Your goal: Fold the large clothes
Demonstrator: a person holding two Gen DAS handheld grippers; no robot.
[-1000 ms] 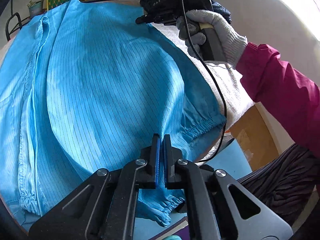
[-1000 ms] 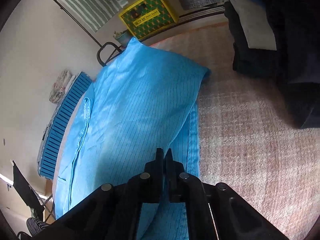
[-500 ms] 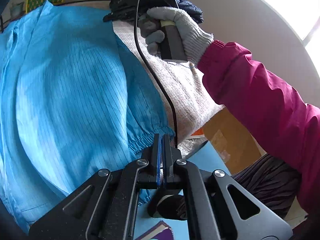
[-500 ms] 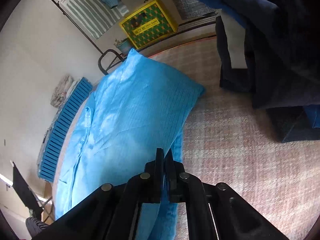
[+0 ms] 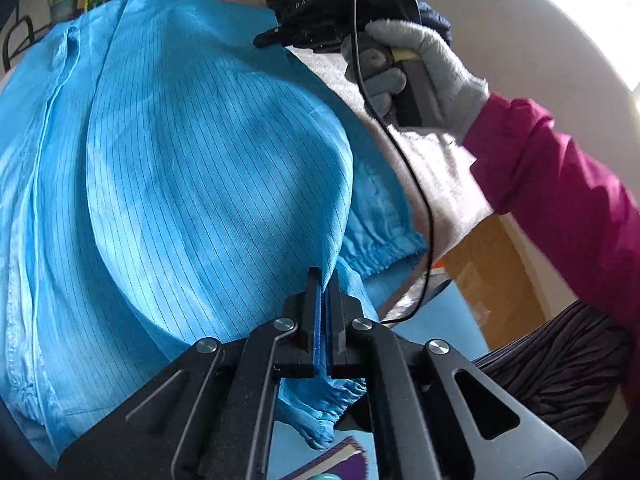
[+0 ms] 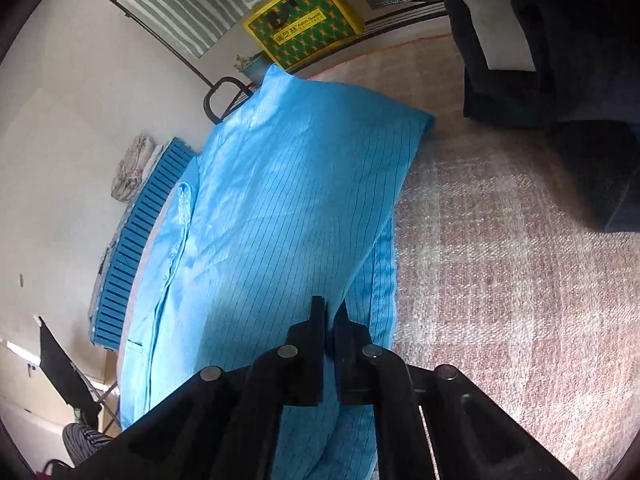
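Note:
A large light-blue pinstriped garment (image 5: 180,160) lies spread on a table covered with a pinkish woven cloth (image 6: 500,260). One side of it is folded over as a raised, billowing flap. My left gripper (image 5: 325,276) is shut on the near end of that flap's edge, just left of an elastic cuff (image 5: 380,256). Farther along the same edge, my right gripper (image 6: 329,308) is shut on the garment (image 6: 280,200). In the left wrist view a grey-gloved hand (image 5: 436,64) in a magenta sleeve holds the right gripper's handle.
A pile of dark clothes (image 6: 560,60) sits at the far right of the table. Beyond the table are a yellow-green box (image 6: 304,20) and a blue slatted crate (image 6: 136,240). A black cable (image 5: 416,184) hangs from the right gripper over the table's edge.
The left gripper swung right over the cuff half a second ago and has come back left. The right view tipped toward the dark pile and returned. The flap stays held.

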